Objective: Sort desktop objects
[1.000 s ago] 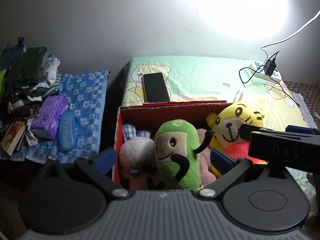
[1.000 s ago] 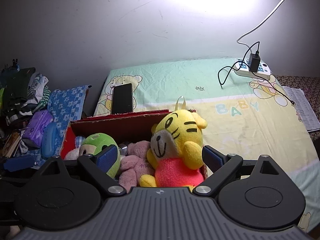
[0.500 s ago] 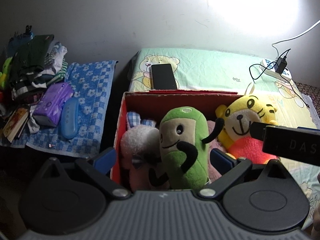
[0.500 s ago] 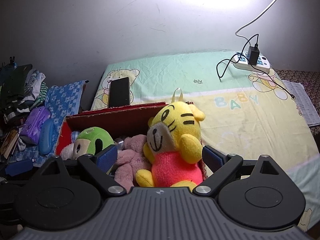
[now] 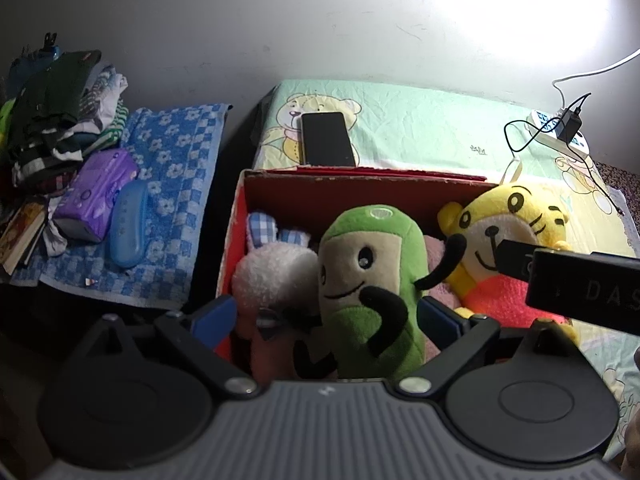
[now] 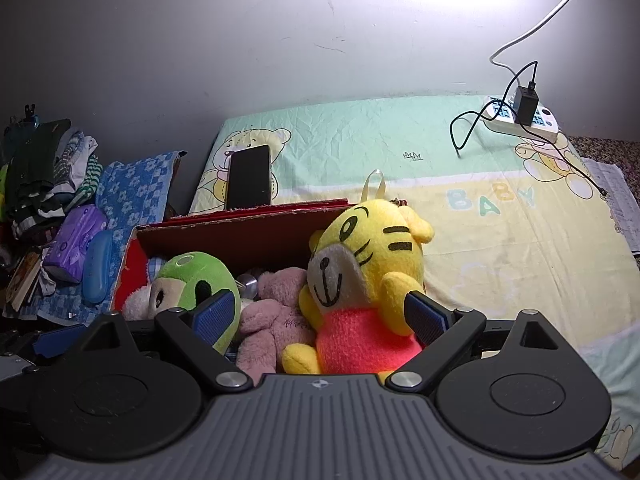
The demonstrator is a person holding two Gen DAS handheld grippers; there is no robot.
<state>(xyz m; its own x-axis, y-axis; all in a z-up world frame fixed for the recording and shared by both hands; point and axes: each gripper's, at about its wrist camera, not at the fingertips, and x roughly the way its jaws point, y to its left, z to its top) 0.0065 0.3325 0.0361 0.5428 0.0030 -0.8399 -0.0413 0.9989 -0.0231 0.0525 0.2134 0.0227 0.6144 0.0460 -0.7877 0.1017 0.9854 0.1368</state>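
Observation:
A red cardboard box [image 5: 360, 178] sits at the near edge of a baby-print sheet and holds several plush toys. A green plush [image 5: 372, 264] stands upright between the wide-apart fingers of my left gripper [image 5: 325, 318], which is open. A white plush [image 5: 272, 276] leans beside it. In the right wrist view my right gripper [image 6: 320, 314] is open around the yellow tiger [image 6: 368, 248] in its orange shirt; the right fingertip is at the tiger's arm. A pink plush [image 6: 276, 312] lies between the tiger and the green plush [image 6: 188, 276]. The right gripper's black body crosses the tiger in the left view.
A black phone [image 5: 326, 138] lies behind the box. A power strip [image 6: 520, 118] with a charger and cables sits at the far right. On the blue checked towel [image 5: 168, 184] to the left are a purple pack [image 5: 94, 194], a blue case [image 5: 128, 228] and piled clothes [image 5: 52, 120].
Both grippers have come closer to the box, so the green plush and the tiger look larger between the fingers. Both jaws keep the same wide spread.

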